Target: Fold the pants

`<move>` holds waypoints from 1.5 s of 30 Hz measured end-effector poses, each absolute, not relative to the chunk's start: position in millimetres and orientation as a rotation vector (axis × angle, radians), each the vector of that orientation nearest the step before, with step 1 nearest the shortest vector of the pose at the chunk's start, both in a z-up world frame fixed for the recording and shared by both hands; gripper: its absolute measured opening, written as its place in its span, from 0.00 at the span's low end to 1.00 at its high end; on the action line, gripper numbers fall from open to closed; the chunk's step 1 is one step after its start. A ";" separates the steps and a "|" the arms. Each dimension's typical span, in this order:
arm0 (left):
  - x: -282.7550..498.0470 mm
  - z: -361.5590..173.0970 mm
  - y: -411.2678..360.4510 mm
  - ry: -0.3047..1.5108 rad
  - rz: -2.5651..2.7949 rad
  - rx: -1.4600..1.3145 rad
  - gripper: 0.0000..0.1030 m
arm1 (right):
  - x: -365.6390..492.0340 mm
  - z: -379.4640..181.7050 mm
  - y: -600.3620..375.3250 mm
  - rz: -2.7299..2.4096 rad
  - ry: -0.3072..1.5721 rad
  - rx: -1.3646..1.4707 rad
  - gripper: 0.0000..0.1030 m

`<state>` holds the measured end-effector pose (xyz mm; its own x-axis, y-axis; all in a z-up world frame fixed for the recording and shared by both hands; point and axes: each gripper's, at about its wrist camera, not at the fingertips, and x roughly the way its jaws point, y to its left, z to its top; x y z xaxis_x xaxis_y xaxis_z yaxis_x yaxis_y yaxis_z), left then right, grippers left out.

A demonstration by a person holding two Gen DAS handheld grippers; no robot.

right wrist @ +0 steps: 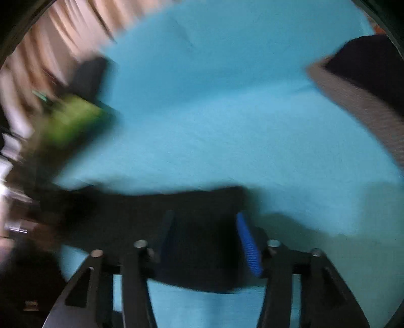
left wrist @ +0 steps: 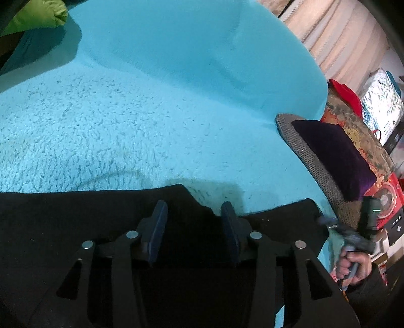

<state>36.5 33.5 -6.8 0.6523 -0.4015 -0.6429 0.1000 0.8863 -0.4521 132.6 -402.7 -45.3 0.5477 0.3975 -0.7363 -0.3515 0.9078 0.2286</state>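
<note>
Black pants (left wrist: 75,214) lie across the near part of a fluffy turquoise blanket (left wrist: 126,113). My left gripper (left wrist: 193,209) is open, its blue pads (left wrist: 159,227) standing apart just above the pants' far edge. In the blurred right wrist view the pants (right wrist: 126,209) stretch across the lower middle. My right gripper (right wrist: 205,222) is open over the pants' right end, a blue ribbed pad (right wrist: 248,244) on the right. The right gripper (left wrist: 328,222) and the hand on it also show at the right in the left wrist view.
A grey mesh chair (left wrist: 310,156) with a dark purple cushion (left wrist: 335,151) stands at the blanket's right edge; it also shows in the right wrist view (right wrist: 361,108). A green pillow (left wrist: 38,15) lies far left. Boxes and clutter (left wrist: 386,199) stand beyond the chair.
</note>
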 end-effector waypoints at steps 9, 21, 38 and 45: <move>38.0 -1.8 17.6 0.794 -0.342 -0.355 0.76 | 130.9 -42.3 -405.9 0.393 0.855 0.128 0.55; 37.0 -1.4 19.3 0.788 -0.348 -0.372 0.78 | 138.6 -53.1 -399.5 0.161 0.827 -0.096 0.62; 34.0 0.0 17.5 0.775 -0.353 -0.401 0.84 | 101.1 -74.2 -462.1 0.450 1.099 0.904 0.67; 33.5 0.1 16.4 0.774 -0.353 -0.395 0.85 | 114.2 -85.1 -455.4 0.503 1.065 0.940 0.66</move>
<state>33.5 16.4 0.1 0.6640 -0.4452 -0.6007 0.1611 0.8697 -0.4665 114.2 -455.4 -85.1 0.4279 0.7461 -0.5101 0.0795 0.5311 0.8436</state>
